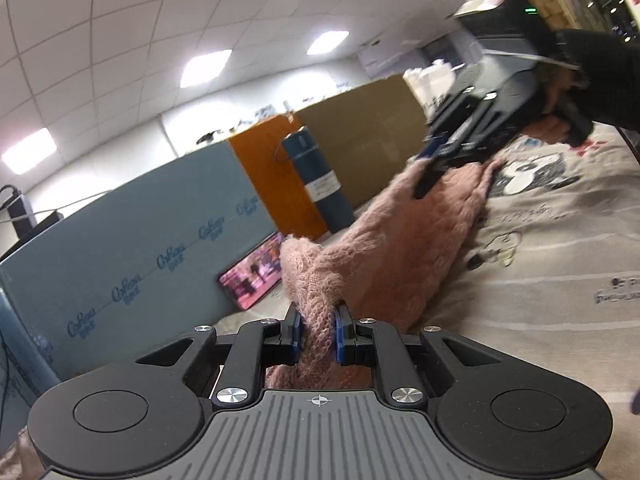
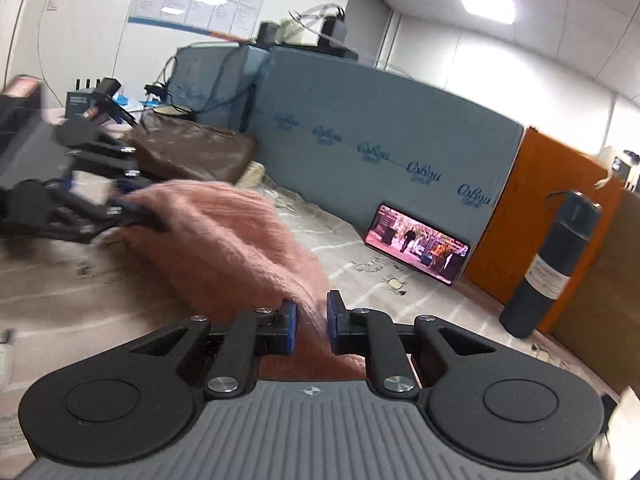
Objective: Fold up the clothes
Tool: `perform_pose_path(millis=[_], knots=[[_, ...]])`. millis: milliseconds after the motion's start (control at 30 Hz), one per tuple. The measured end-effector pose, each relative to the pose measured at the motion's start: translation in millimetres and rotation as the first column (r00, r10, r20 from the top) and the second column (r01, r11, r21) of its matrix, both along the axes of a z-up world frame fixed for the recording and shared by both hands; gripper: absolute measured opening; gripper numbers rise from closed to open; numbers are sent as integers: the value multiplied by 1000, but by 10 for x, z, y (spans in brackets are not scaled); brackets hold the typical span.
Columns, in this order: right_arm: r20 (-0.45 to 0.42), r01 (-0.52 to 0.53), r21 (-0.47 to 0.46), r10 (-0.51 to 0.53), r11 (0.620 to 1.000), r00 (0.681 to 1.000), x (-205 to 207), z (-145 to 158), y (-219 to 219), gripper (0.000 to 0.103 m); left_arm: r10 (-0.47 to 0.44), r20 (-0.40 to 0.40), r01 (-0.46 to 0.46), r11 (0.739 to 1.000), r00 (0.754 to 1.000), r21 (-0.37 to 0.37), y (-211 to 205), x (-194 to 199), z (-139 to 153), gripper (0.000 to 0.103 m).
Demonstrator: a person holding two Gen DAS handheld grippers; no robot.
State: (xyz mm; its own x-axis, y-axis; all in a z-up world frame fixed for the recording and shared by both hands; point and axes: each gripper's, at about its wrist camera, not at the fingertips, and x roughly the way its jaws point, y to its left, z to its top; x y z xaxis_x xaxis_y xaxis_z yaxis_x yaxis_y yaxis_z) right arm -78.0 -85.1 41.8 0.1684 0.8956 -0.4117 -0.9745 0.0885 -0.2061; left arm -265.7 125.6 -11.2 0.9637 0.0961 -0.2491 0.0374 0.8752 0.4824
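Note:
A fuzzy pink knit sweater (image 1: 400,248) hangs stretched between my two grippers above a printed beige cloth (image 1: 560,264). My left gripper (image 1: 317,334) is shut on one end of the sweater, with fabric bunched between its blue pads. My right gripper shows in the left wrist view (image 1: 424,176) at the upper right, clamped on the other end. In the right wrist view my right gripper (image 2: 311,326) is shut on the sweater (image 2: 240,240), and my left gripper (image 2: 124,200) holds its far end at the left, blurred.
A blue foam panel (image 2: 380,140) and an orange board (image 2: 532,208) wall the far side. A phone (image 2: 416,244) playing video leans on the panel. A dark blue bottle (image 2: 552,264) stands by the orange board. A brown bag (image 2: 192,152) lies at the back left.

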Motion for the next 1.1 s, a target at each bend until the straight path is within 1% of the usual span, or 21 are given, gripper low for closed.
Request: perform_pose_path(millis=[100,200,333,400,500,533,600,633,667,700,733,800,833,867,900,933,967,1000,1033,1100], knots=[[3,26,22,-27,999,1000,-299,7,-294,10,-44,-2,44,999,999,-5,26,-86,6,14],[-60,31,11,-30,999,998,-479,-39,-445,9,-90,-22,90,996,996,-18,27,-182,14,15],[-153,4,-26,-8,1000,988,-604,-112,-522,9,-132,-87,129,991,987,-40,-6,-279,2,15],[-205,-14,-43,5,999,979,-640,-158,-535,9,-130,-118,125,991,984,-53,-10,-331,-9,15],[-258,-32,-70,13,997,966,-645,-238,-533,9,-126,-173,112,990,977,-89,-21,-391,-27,15],[-274,-36,-84,12,996,962,-636,-271,-529,9,-128,-211,109,989,969,-100,-25,-390,-45,15],[-293,-60,-105,27,993,956,-629,-321,-530,15,-136,-295,104,987,946,-123,-31,-378,-83,20],[-301,-76,-114,39,991,953,-628,-343,-533,31,-140,-337,100,986,931,-134,-34,-372,-103,20],[-308,-92,-122,50,988,950,-627,-365,-536,52,-147,-346,94,982,926,-166,0,-380,-79,21],[-312,-101,-120,60,988,948,-621,-368,-548,60,-156,-348,88,975,925,-203,43,-392,-44,29],[-310,-102,-100,67,990,948,-607,-342,-574,65,-177,-332,95,964,927,-249,101,-422,14,35],[-306,-79,-45,62,996,950,-536,-266,-647,69,-222,-288,117,933,931,-341,223,-491,142,50],[-309,-56,-13,50,998,950,-476,-225,-691,75,-233,-242,127,915,942,-384,292,-526,204,56],[-317,-23,23,29,999,948,-392,-188,-741,83,-238,-188,139,894,953,-425,363,-562,265,67],[-326,10,58,10,998,945,-308,-151,-791,85,-240,-134,153,872,961,-464,434,-597,326,77],[-338,61,87,-29,994,941,-205,-122,-834,86,-202,-97,126,852,975,-508,519,-567,362,82],[-354,141,107,-95,984,930,-73,-107,-867,86,-151,-66,89,828,986,-554,609,-518,392,86],[-371,219,125,-159,968,915,60,-92,-899,86,-97,-39,55,799,995,-598,698,-469,422,86],[-391,305,138,-231,942,891,193,-82,-932,86,-40,-46,2,774,998,-633,787,-391,425,86],[-439,476,149,-373,867,817,448,-89,-1002,86,83,-93,-124,726,992,-676,958,-200,382,85]])
